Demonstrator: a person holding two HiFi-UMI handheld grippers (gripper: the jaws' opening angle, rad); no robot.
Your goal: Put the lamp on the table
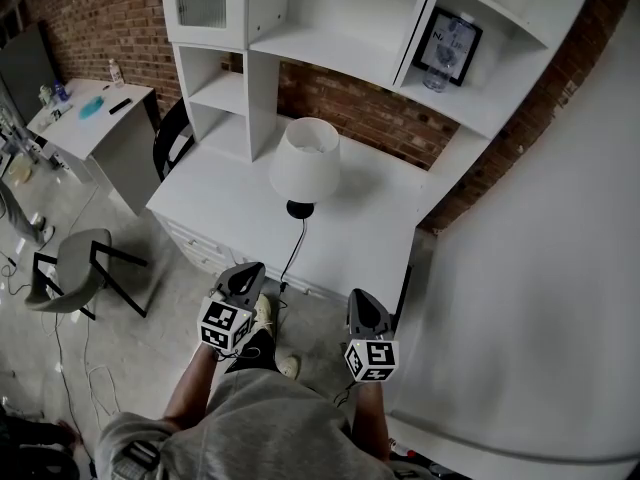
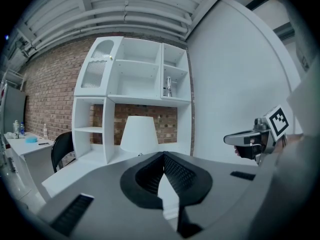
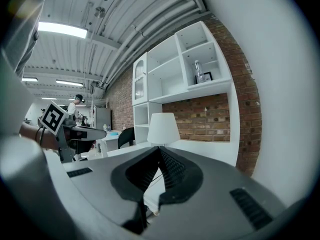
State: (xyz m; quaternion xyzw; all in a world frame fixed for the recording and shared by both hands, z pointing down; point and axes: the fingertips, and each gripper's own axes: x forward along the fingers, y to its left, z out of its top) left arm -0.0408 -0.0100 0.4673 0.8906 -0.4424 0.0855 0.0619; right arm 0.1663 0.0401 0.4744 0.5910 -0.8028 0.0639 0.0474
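— So, where is the lamp [image 1: 304,163] as we see it?

— Upright on the white desk [image 1: 225,203], about midway along it and nearer the back edge than the front. Its shade is just in front of the shelf unit [image 1: 330,28]. We take that spot as chosen: far enough from the front edge not to be knocked off, and clear of the shelf posts.

— And our claws?

— Both are low, before the desk's front edge and well apart from the lamp. The left gripper [image 1: 248,270] has its jaws pressed together with nothing between them. The right gripper [image 1: 361,298] is the same, jaws meeting at the tips and empty.

— Why shut and so far off?

— We judge there is nothing to carry. The lamp stands on its own, so the claws hang out of its way, pointed toward it.

— The cord [image 1: 294,251]?

— It runs from the black base to the front edge and drops over it between our two grippers. Where it ends we can't quite tell; it is thin and goes out of sight below the edge.

— So the task?

— To our eye, the placing is done.
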